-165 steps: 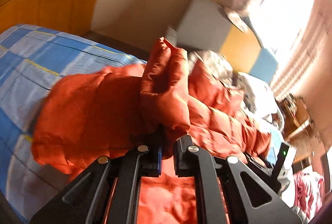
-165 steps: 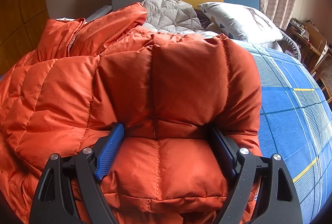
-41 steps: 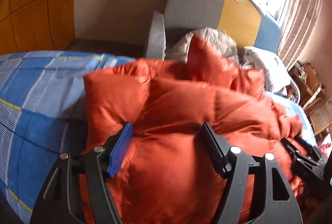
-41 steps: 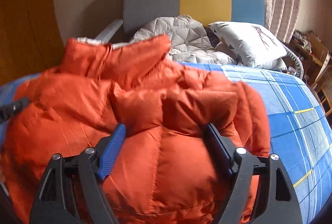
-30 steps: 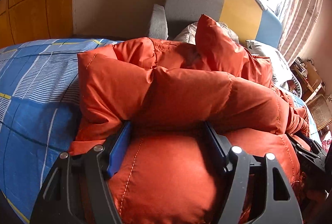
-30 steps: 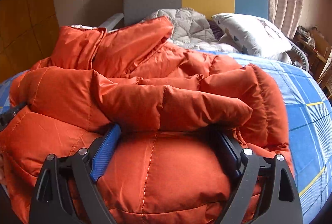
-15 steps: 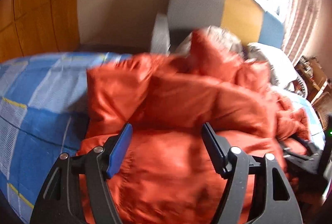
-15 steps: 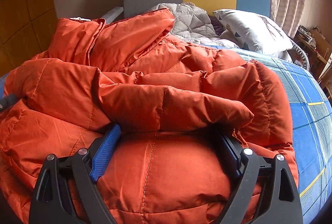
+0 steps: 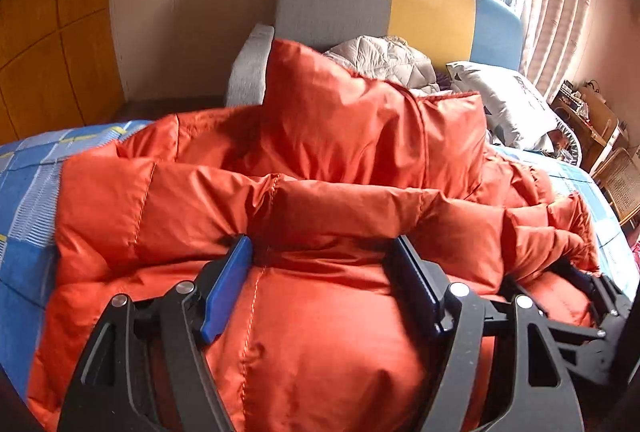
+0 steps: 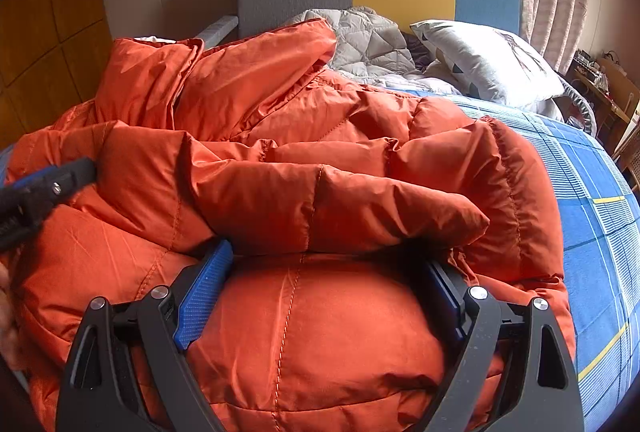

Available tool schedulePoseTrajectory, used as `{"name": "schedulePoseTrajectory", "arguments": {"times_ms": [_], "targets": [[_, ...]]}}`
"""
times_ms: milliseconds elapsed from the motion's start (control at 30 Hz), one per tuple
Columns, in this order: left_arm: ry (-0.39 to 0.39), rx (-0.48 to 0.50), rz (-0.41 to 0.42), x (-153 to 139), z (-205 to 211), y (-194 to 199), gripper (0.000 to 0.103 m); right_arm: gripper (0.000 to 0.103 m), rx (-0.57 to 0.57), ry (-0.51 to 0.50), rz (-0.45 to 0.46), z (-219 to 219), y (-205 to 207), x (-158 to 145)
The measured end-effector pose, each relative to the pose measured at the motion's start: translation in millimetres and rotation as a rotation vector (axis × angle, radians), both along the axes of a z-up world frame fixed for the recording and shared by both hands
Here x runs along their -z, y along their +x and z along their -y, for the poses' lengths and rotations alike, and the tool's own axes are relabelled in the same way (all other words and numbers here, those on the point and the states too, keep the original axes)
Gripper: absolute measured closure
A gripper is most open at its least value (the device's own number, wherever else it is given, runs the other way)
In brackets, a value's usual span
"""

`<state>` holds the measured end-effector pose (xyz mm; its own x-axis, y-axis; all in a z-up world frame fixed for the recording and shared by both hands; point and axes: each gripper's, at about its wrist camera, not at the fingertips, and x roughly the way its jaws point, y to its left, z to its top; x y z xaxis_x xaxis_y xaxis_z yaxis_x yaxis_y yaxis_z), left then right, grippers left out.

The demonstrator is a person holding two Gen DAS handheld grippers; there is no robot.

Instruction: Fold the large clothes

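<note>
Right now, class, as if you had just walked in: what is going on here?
A person is folding an orange puffer jacket on a bed with a blue checked sheet, holding a gripper in each hand. The left gripper and the right gripper each have a thick fold of the jacket bulging between wide-set jaws, and the left one's jaws have just been opening a little. The jacket is bunched into a rough bundle, with a grey quilt and a pillow behind it.
</note>
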<state>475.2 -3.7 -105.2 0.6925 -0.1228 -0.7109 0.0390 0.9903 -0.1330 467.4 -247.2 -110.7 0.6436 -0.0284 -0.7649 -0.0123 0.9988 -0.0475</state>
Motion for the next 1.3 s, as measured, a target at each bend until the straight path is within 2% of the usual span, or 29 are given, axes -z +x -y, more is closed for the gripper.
{"name": "schedulePoseTrajectory", "arguments": {"times_ms": [133, 267, 433, 533, 633, 733, 867, 1000, 1067, 1300], "targets": [[-0.007, -0.005, -0.023, 9, -1, 5, 0.03, 0.015, 0.0, -0.003, 0.0, -1, 0, 1], [0.007, -0.003, -0.038, -1, 1, -1, 0.031, 0.015, 0.0, -0.004, -0.003, -1, 1, 0], [-0.032, 0.001, -0.001, -23, -9, -46, 0.031, 0.015, 0.001, -0.003, -0.001, -1, 1, 0], [0.014, 0.018, -0.023, -12, -8, -57, 0.03, 0.015, 0.001, -0.004, 0.0, -2, 1, 0], [0.034, 0.015, -0.054, 2, -8, -51, 0.03, 0.015, 0.001, -0.004, 0.0, -2, 1, 0], [0.031, 0.01, -0.069, 9, -11, -46, 0.029, 0.015, 0.002, -0.007, -0.002, -2, 1, 1], [0.017, 0.005, -0.074, 3, -13, -50, 0.029, 0.015, 0.001, -0.013, -0.009, -3, 2, -1], [0.012, -0.021, -0.045, -14, -20, -75, 0.025, 0.015, -0.025, -0.032, -0.03, -4, 1, -10], [-0.004, -0.026, -0.025, -22, -30, -94, 0.023, 0.009, -0.049, -0.022, -0.046, -2, -5, -19], [0.008, -0.069, -0.001, -30, -79, -161, 0.023, 0.009, -0.083, 0.036, -0.067, 24, -51, -56]]}}
